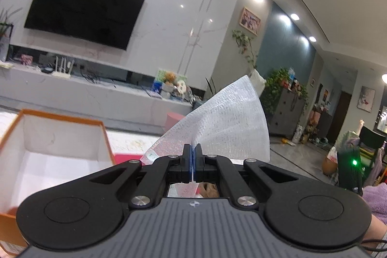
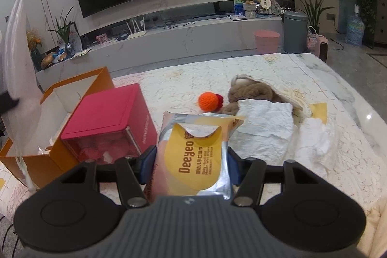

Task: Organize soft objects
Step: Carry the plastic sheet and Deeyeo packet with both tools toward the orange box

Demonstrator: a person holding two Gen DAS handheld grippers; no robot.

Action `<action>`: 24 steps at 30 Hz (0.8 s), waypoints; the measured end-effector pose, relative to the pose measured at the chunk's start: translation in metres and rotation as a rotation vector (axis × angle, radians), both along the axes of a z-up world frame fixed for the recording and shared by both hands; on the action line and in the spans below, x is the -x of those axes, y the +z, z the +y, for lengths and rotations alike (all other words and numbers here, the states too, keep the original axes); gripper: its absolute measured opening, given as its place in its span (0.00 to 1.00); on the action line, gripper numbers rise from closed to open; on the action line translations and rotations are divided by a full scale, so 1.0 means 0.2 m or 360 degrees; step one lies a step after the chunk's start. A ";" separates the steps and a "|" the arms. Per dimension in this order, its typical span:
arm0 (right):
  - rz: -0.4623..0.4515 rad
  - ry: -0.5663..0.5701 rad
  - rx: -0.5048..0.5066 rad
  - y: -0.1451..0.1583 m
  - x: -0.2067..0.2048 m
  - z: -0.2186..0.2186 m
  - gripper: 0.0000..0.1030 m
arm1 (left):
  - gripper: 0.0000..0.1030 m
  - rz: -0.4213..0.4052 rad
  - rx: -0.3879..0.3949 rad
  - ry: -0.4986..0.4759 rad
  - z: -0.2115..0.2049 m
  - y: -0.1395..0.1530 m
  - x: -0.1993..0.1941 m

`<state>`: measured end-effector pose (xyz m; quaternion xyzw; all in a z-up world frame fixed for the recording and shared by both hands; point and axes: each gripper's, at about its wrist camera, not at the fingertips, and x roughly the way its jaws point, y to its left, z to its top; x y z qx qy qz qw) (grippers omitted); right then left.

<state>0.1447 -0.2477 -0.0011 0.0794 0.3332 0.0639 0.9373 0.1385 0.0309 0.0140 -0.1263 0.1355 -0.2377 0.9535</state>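
Observation:
My left gripper (image 1: 192,156) is shut on a thin white wet wipe (image 1: 225,122) that stands up above the fingers, beside the open orange box (image 1: 60,122). The same wipe (image 2: 14,45) shows at the left edge of the right wrist view. My right gripper (image 2: 191,156) is shut on a yellow and silver Deeyeo wet-wipes pack (image 2: 196,151), held above the table. On the table lie an orange crochet ball (image 2: 207,102), a brown plush toy (image 2: 251,91), a white folded diaper (image 2: 266,120) and a cream knitted item (image 2: 296,96).
A red box (image 2: 108,120) stands next to the orange box (image 2: 72,88) at the left. The table has a white patterned cloth (image 2: 278,64). Behind are a TV bench, a pink bin (image 2: 266,40) and a grey bin (image 2: 295,30).

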 end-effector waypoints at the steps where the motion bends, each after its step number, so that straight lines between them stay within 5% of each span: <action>1: -0.0009 0.0004 0.0000 0.01 0.00 0.01 0.57 | 0.00 -0.0011 0.0011 0.0016 0.02 0.01 0.00; 12: -0.0215 0.0136 0.0023 0.24 0.00 0.30 0.57 | 0.00 -0.0032 0.0104 0.0295 0.31 0.05 -0.05; 24: -0.0282 0.0404 0.0016 0.33 -0.15 0.78 0.57 | 0.00 0.0307 0.0149 0.0468 0.57 -0.08 -0.31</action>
